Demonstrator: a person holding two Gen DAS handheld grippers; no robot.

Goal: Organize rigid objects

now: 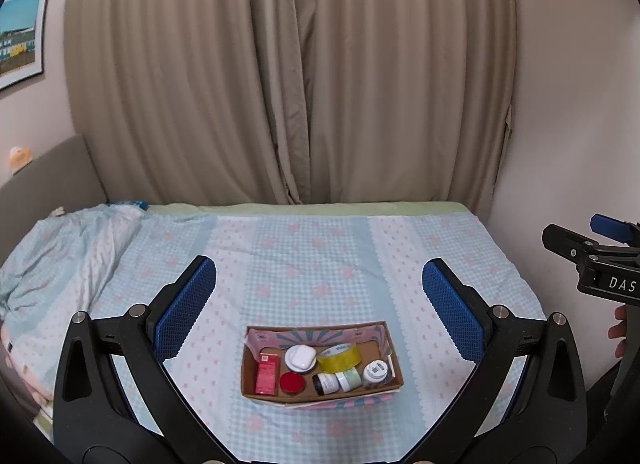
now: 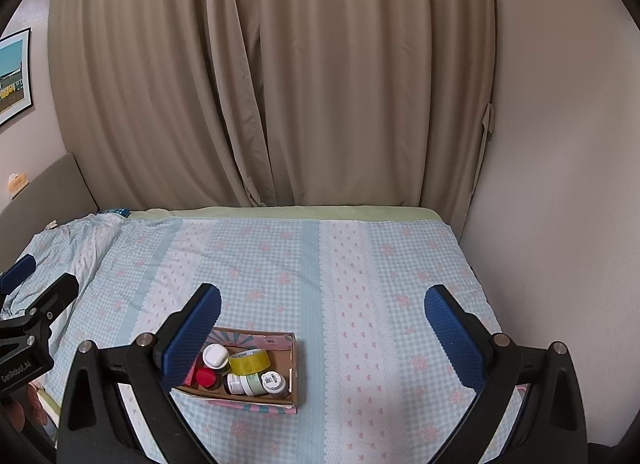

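An open cardboard box [image 1: 394,348] sits on the bed and also shows in the right wrist view [image 2: 294,368]. It holds a red carton [image 1: 267,374], a red-lidded jar [image 1: 292,383], a white earbud case [image 1: 300,358], a yellow tape roll [image 1: 339,357], and small white bottles [image 1: 376,371]. My left gripper [image 1: 319,284] is open and empty, held above and behind the box. My right gripper [image 2: 323,306] is open and empty, to the box's right. The right gripper's body shows at the left view's right edge [image 1: 600,268].
The bed [image 2: 360,264] has a blue checked sheet with pink flowers. A crumpled duvet [image 1: 60,248] lies at the left. Beige curtains [image 1: 288,72] hang behind. A wall [image 2: 560,184] bounds the right side, and a headboard [image 1: 48,184] stands left.
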